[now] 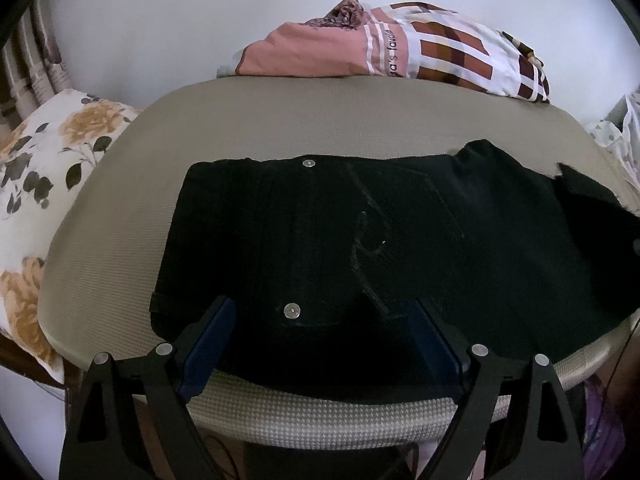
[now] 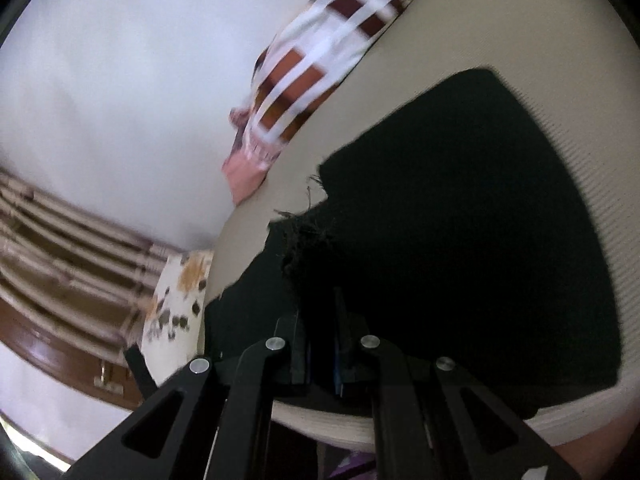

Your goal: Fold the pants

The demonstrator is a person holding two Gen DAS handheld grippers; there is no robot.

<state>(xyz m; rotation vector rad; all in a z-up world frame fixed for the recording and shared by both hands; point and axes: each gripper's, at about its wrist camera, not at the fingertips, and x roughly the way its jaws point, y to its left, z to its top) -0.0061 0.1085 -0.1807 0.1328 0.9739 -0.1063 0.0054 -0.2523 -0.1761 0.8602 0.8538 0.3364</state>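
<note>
Black pants (image 1: 380,240) lie spread across a beige padded surface (image 1: 248,120), waistband end toward me with two metal buttons showing. My left gripper (image 1: 320,320) is open, its blue-padded fingers (image 1: 208,340) standing apart over the near waistband edge. In the right wrist view the pants (image 2: 460,220) fill the right half, with a frayed hem near the fingers. My right gripper (image 2: 320,316) is shut on the frayed black cloth and holds it a little above the surface.
A pink and brown checked bundle of cloth (image 1: 400,48) lies at the surface's far edge, also in the right wrist view (image 2: 320,60). A floral pillow (image 1: 44,168) lies to the left. White wall behind. The surface's rounded front edge (image 1: 320,404) is close below my left gripper.
</note>
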